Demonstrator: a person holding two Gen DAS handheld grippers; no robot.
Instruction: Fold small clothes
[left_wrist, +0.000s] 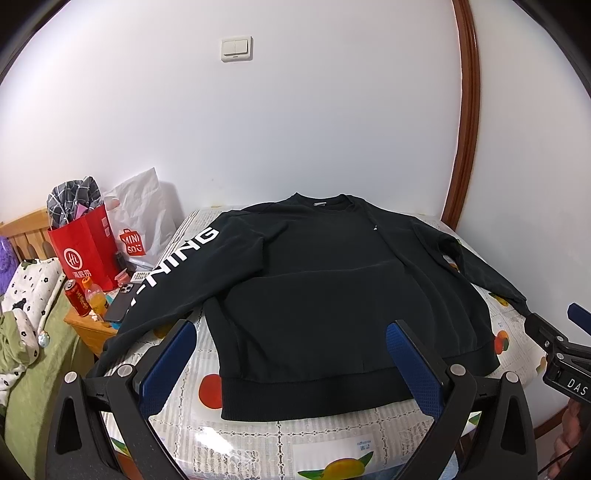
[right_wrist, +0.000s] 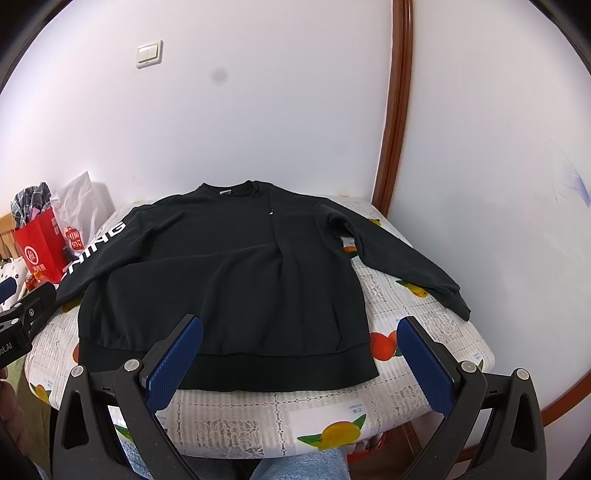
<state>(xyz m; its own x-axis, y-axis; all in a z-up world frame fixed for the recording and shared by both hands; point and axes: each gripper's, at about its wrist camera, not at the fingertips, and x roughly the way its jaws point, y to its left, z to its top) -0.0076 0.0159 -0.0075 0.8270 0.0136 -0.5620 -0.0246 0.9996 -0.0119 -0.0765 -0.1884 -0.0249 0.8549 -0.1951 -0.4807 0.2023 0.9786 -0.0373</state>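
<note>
A black sweatshirt (left_wrist: 325, 288) lies flat and face up on a small table, collar at the far side, hem toward me. Its left sleeve with white lettering (left_wrist: 173, 262) hangs off the table's left edge; the right sleeve (right_wrist: 406, 262) stretches out to the right. My left gripper (left_wrist: 291, 332) hovers open above the hem, blue pads wide apart, holding nothing. My right gripper (right_wrist: 301, 328) is open too, over the hem's right corner (right_wrist: 354, 365). The sweatshirt (right_wrist: 229, 273) fills the middle of the right wrist view. The right gripper's body (left_wrist: 561, 347) shows at the left wrist view's right edge.
The table wears a white lace cloth with fruit prints (left_wrist: 280, 443). To the left stand a red paper bag (left_wrist: 85, 251), a white Miniso bag (left_wrist: 140, 221), a can, a bottle and a phone (left_wrist: 122, 302) on a wooden stand. White wall behind; brown door frame (left_wrist: 465, 110) at right.
</note>
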